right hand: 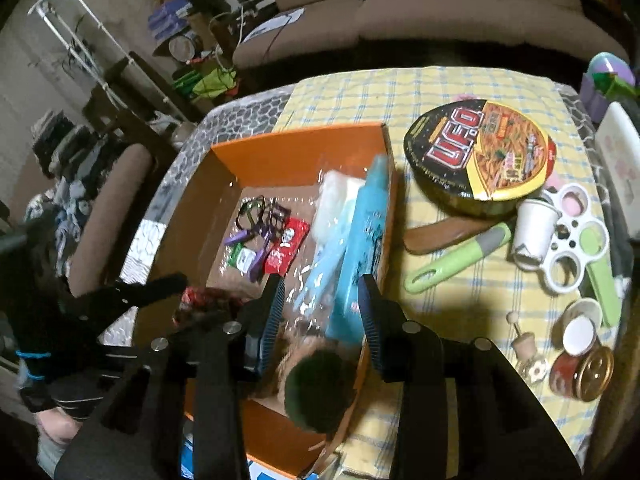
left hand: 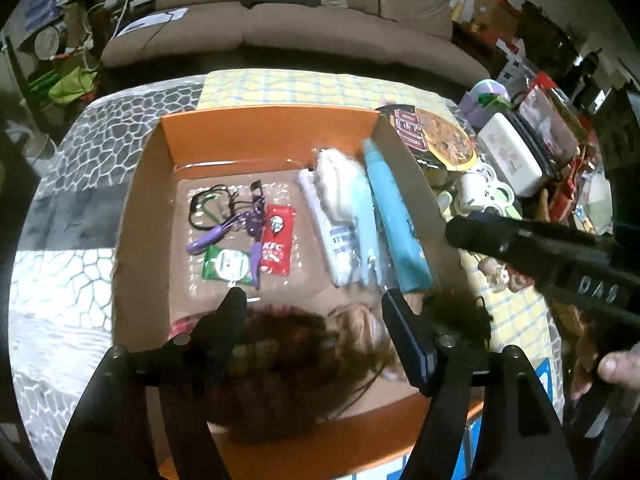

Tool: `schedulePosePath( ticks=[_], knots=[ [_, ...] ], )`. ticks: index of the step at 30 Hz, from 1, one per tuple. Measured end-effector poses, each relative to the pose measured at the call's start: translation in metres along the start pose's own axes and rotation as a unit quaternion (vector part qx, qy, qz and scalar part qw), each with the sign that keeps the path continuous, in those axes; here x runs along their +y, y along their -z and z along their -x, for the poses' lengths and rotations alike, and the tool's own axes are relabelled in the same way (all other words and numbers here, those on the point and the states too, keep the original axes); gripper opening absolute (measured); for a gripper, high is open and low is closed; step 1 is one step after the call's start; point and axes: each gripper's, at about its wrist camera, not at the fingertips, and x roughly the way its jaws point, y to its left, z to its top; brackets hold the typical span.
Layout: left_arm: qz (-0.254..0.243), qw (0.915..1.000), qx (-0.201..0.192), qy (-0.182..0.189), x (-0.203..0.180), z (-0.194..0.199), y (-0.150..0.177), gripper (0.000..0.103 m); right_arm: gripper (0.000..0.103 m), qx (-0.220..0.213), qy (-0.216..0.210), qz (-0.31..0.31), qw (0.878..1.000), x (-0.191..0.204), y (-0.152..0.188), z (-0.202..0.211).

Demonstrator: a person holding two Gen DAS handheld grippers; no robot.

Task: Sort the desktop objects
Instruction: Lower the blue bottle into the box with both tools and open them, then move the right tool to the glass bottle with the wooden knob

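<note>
1. Hovering over the near end of the shallow orange cardboard box, the left gripper has its fingers spread wide with nothing between them; a dark reddish-brown fuzzy hair piece lies just below them on the box floor, blurred.
2. The right gripper hangs above the box's near right corner, its blue-padded fingers parted and empty; under them sits a dark green round pompom against the box wall.
3. Along the right side of the box lies a long turquoise tube, with a pale blue plastic-wrapped item and a white tube just beside it.
4. Mid-box lie a red KFC sauce packet, a green and white sachet and a purple-handled eyelash curler, close together; black hair ties sit beyond them.
5. Outside the box, on the yellow checked cloth of the worktop, are a green-handled utensil, a brown wooden piece, a small white paper cup, a white ring-shaped holder and a red tin with a gold lid.
6. Farther back rests a round UFO instant noodle bowl, right of the box's far corner.
7. Beyond the worktop stands a brown sofa.
</note>
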Motion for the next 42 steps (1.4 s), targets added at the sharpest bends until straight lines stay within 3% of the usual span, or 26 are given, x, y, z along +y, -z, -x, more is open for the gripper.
schedulePosePath(
  ticks=[2, 7, 8, 9, 11, 13, 24, 30, 35, 42],
  knots=[
    [0.003, 1.0, -0.002, -0.008, 0.004, 0.008, 0.003, 0.077, 0.039, -0.003, 0.0, 0.002, 1.0, 0.005, 0.007, 0.004],
    [0.011, 0.9997, -0.006, -0.022, 0.007, 0.02, 0.014, 0.084, 0.06, -0.024, 0.017, 0.011, 1.0, 0.017, 0.022, 0.02],
    [0.012, 0.9997, -0.005, -0.022, 0.007, 0.023, 0.017, 0.089, 0.063, -0.027, 0.018, 0.012, 0.999, 0.019, 0.024, 0.023],
    [0.013, 0.9997, -0.005, -0.022, 0.007, 0.024, 0.02, 0.096, 0.068, -0.031, 0.019, 0.015, 0.999, 0.022, 0.028, 0.026],
    [0.013, 0.9995, -0.016, -0.025, 0.007, 0.031, 0.027, 0.099, 0.079, -0.038, 0.028, 0.022, 0.999, 0.028, 0.034, 0.032],
    [0.017, 0.9994, -0.023, -0.021, 0.008, 0.037, 0.032, 0.103, 0.103, -0.048, 0.033, 0.026, 0.998, 0.035, 0.04, 0.04],
    [0.028, 0.9988, -0.029, -0.027, 0.005, 0.072, 0.061, 0.103, 0.103, -0.071, 0.032, 0.038, 0.996, 0.055, 0.067, 0.077],
    [0.018, 0.9988, -0.044, -0.008, -0.011, 0.088, 0.086, 0.103, 0.103, -0.083, 0.027, 0.033, 0.996, 0.04, 0.108, 0.101],
    [-0.008, 0.9984, -0.056, 0.001, -0.036, 0.094, 0.105, 0.103, 0.103, -0.1, 0.046, 0.013, 0.994, -0.01, 0.156, 0.132],
    [-0.03, 0.9951, -0.083, 0.046, -0.062, 0.096, 0.122, 0.103, 0.103, -0.129, 0.08, -0.035, 0.988, -0.091, 0.195, 0.169]
  ],
)
